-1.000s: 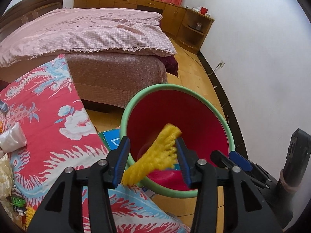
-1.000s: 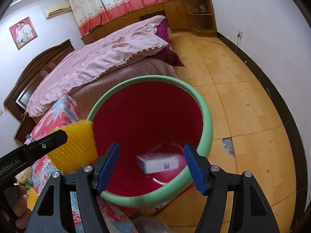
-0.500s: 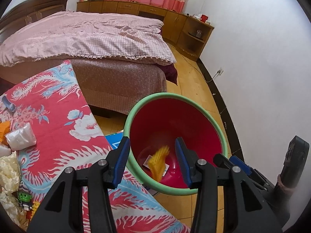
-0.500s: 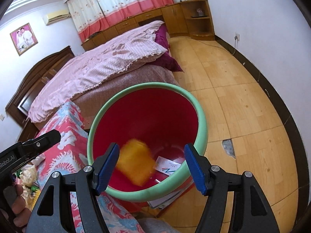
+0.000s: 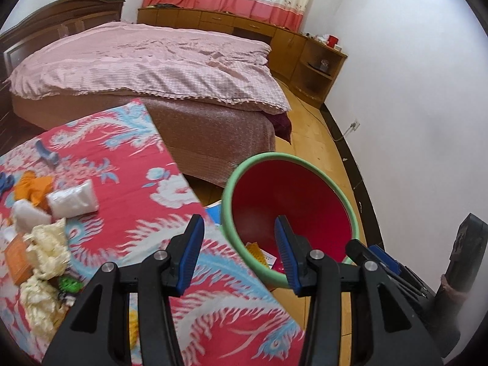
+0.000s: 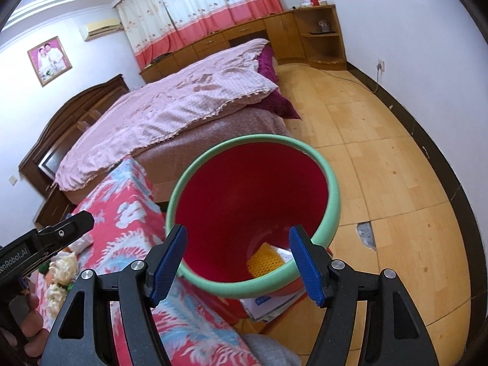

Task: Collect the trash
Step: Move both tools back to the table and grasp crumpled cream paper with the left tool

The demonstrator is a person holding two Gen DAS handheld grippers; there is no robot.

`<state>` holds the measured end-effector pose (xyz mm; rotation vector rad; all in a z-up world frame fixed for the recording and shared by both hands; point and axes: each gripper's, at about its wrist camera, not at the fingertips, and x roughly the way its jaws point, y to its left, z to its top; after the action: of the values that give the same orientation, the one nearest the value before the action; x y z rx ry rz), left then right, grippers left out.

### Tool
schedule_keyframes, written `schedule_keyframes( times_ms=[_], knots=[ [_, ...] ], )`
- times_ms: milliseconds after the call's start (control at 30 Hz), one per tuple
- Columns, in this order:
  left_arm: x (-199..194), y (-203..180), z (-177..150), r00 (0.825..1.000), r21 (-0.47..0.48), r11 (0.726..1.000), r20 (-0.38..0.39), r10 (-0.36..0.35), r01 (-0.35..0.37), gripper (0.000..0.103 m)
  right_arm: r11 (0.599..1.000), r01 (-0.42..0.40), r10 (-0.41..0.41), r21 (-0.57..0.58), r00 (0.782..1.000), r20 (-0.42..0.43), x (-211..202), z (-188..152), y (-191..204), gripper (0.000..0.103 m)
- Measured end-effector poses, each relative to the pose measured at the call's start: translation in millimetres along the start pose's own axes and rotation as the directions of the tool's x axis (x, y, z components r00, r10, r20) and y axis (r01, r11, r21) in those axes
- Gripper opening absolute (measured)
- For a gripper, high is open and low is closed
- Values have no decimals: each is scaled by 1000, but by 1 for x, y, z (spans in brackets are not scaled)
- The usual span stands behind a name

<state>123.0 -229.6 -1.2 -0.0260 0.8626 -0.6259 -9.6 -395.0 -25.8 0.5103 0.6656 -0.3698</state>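
A red bucket with a green rim point(image 5: 286, 160) point(image 6: 334, 195) stands on the floor beside the table. A yellow foam net point(image 6: 264, 258) point(image 5: 253, 249) lies at its bottom next to a white carton point(image 6: 284, 253). My left gripper point(image 5: 239, 245) is open and empty, over the table edge beside the bucket. My right gripper point(image 6: 238, 259) is open and empty above the bucket's near rim. More trash lies on the table at the left: a white packet point(image 5: 73, 198), crumpled cream wrappers point(image 5: 45, 244) and orange pieces point(image 5: 32, 186).
The table wears a red floral cloth point(image 5: 131, 183). A bed with a pink cover point(image 5: 146, 61) stands behind it. Papers point(image 6: 268, 303) lie on the wood floor point(image 6: 396, 183) under the bucket. A white wall point(image 5: 411, 106) runs along the right.
The yellow foam net left my left gripper and dropped to the bucket's bottom. The white carton settled there too. My left gripper swung left toward the table.
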Motion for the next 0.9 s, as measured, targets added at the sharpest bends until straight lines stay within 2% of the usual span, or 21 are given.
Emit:
schedule_keyframes(
  times_ms=[300,567,900],
  knots=[
    [-38,29,-13,996,-41,997,39,74,-73,48,998,-50,50,-34,999,-8,-11,-11,31,71],
    [-73,67,-28,986,-94,985,66,152,-146,48,993,-91,89,-76,995,-34,-15,-25,59,71],
    [-91,118,-53,964,-158,952,15,267,-261,48,985,-122,114,-123,991,-69,-16,-42,87,71]
  ],
)
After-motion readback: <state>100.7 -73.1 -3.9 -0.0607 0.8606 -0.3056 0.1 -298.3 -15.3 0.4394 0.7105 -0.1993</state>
